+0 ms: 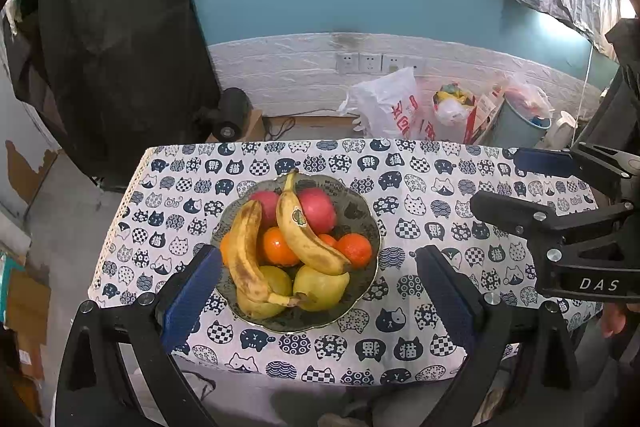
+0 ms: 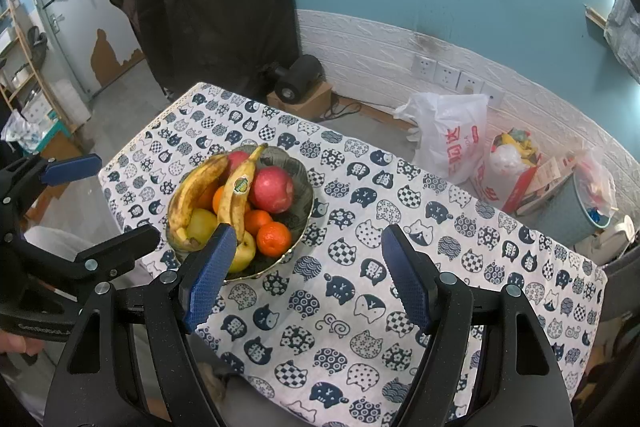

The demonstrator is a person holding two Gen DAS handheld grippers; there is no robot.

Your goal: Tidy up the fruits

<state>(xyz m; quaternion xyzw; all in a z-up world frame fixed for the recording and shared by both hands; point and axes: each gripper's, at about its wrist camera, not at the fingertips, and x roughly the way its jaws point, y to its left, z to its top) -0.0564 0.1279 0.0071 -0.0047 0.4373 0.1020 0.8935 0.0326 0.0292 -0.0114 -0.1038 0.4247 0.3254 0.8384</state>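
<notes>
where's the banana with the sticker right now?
In the bowl on the table, left of centre in both wrist views: the stickered banana lies on top of the pile, across the oranges, beside the other banana.

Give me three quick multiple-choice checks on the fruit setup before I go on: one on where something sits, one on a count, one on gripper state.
1. Where on the tablecloth does the fruit bowl sit, seen from the right wrist?
A. Toward its left end
B. At its right end
C. On the floor beside it

2. How many bananas lie in the bowl?
A. One
B. Two
C. Four

3. What state is the right gripper in?
A. Shut on a banana
B. Shut on nothing
C. Open, holding nothing

Answers:
1. A, the bowl is left of centre with bare cloth stretching right.
2. B, the stickered banana and the browner banana lie on top.
3. C, its blue pads stand wide apart over bare cloth.
</notes>
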